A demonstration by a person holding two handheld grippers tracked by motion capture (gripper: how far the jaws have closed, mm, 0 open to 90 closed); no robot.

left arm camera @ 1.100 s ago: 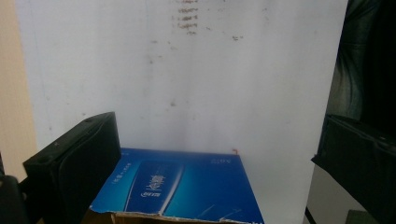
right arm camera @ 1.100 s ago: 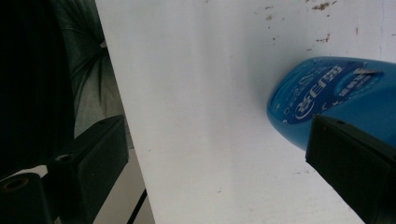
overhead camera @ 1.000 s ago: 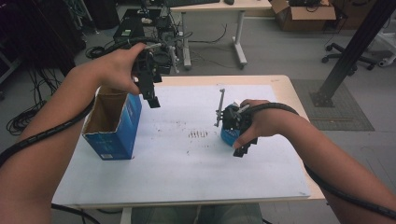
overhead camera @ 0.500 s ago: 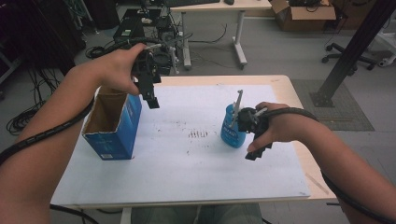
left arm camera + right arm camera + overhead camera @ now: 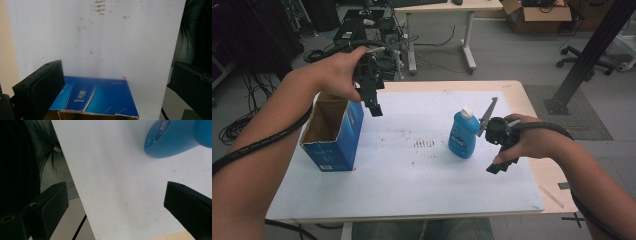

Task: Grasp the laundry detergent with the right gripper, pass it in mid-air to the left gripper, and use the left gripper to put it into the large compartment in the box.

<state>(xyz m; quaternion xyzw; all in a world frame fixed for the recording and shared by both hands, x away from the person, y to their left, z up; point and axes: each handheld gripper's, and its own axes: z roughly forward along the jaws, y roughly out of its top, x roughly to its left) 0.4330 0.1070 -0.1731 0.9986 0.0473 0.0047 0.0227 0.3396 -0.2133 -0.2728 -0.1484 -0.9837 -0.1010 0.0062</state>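
A blue bottle (image 5: 463,135) with a white cap stands upright on the white sheet (image 5: 412,175), right of centre. My right gripper (image 5: 501,166) hangs just right of the bottle, apart from it, jaws pointing down. In the right gripper view my right gripper (image 5: 115,186) is open with bare sheet between the jaws, and the bottle (image 5: 172,137) lies at the top right. An open blue cardboard box (image 5: 332,132) stands at the left. My left gripper (image 5: 375,107) hovers above its right side, open. The left gripper view has the box (image 5: 97,96) below my left gripper (image 5: 115,67).
The sheet covers most of a wooden table (image 5: 517,95); faint dark marks (image 5: 424,144) sit near its middle. Behind the table are another desk (image 5: 467,30), cables and equipment on the floor. A black post (image 5: 587,55) stands at the right.
My right hand has drawn away to the right from the bottle, which stays upright on the sheet. The left hand has kept still over the box.
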